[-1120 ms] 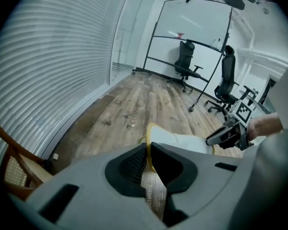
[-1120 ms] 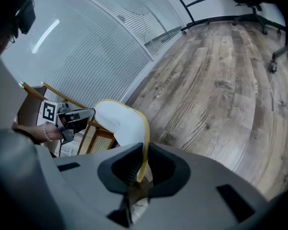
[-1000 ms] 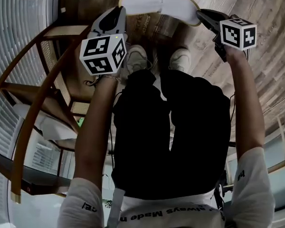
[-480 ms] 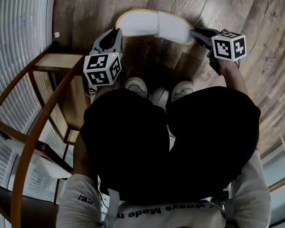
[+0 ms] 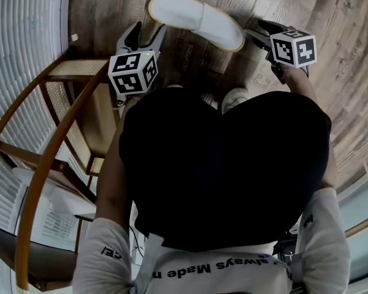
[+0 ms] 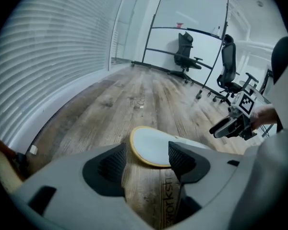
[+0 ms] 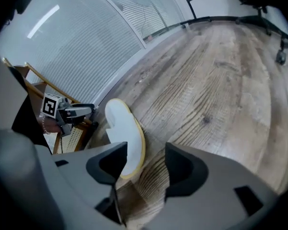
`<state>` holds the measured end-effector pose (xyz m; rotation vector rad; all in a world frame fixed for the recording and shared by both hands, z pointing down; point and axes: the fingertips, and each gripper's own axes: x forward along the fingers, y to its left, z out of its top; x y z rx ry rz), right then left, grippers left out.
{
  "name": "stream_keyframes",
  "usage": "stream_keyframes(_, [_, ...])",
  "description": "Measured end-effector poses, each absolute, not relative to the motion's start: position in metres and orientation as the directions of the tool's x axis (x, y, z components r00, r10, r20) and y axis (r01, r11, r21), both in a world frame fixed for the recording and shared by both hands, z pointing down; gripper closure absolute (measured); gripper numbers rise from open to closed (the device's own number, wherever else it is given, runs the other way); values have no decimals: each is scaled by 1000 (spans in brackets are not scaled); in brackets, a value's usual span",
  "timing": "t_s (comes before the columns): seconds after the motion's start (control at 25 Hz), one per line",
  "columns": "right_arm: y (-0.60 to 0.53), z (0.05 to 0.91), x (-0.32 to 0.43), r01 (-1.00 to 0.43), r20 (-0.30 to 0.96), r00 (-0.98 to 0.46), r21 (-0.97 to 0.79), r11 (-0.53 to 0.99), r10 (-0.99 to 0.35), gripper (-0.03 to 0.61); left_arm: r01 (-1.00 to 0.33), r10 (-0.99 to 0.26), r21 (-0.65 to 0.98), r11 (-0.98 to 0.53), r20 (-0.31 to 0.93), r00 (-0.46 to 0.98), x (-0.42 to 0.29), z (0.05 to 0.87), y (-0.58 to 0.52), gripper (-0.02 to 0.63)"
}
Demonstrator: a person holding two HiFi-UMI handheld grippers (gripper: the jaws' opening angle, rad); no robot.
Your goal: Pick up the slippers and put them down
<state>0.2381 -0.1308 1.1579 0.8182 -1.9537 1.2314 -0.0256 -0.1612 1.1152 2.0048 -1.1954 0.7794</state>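
Wood plank floor [image 5: 337, 35] fills the scene. Slatted blinds [image 5: 24, 48] run along its left edge.

Person stands bent over. Their black trousers [image 5: 221, 164] block most of the near floor in the head view, and only one white shoe [image 5: 234, 97] shows clearly.

Wooden chair [image 5: 49, 158] with a cane seat stands close at the person's left, just beside the left tool [image 5: 146, 34].

Two office chairs [image 6: 185, 51] stand well away by a glass partition, seen in the left gripper view.

Flat cardboard sheet [image 5: 199, 57] with print lies on the floor ahead of the feet.

White slipper [image 5: 196, 18] with a yellowish sole rim lies on the cardboard and floor, sideways across the person's front.

Left tool sits at one end of the slipper, right tool [image 5: 257, 30] at the other. Both have just been opening. Each pair of jaws stands spread, with a slipper end in or beside the gap and not pinched.

Small pale scrap [image 5: 75, 37] lies by the blinds.
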Motion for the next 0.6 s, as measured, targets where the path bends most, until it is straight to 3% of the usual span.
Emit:
stream_keyframes(0.16, [-142, 1074, 250, -803, 775, -571, -459, 381, -270, 360, -898, -502, 270, -347, 755, 421, -18, 1050, -158, 362])
stream_keyframes(0.32, [-143, 970, 240, -756, 713, -626, -455, 471, -316, 483, -862, -498, 317, -396, 715, 491, 3, 974, -156, 371])
stream_keyframes(0.48, [-142, 869, 227, -754, 681, -624, -393, 526, -385, 517, -832, -526, 328, -447, 656, 541, 30, 880, -154, 500])
stream_keyframes(0.6, [-141, 787, 224, -765, 646, -622, -383, 518, -442, 537, -812, -548, 347, -469, 607, 575, 54, 796, -151, 561])
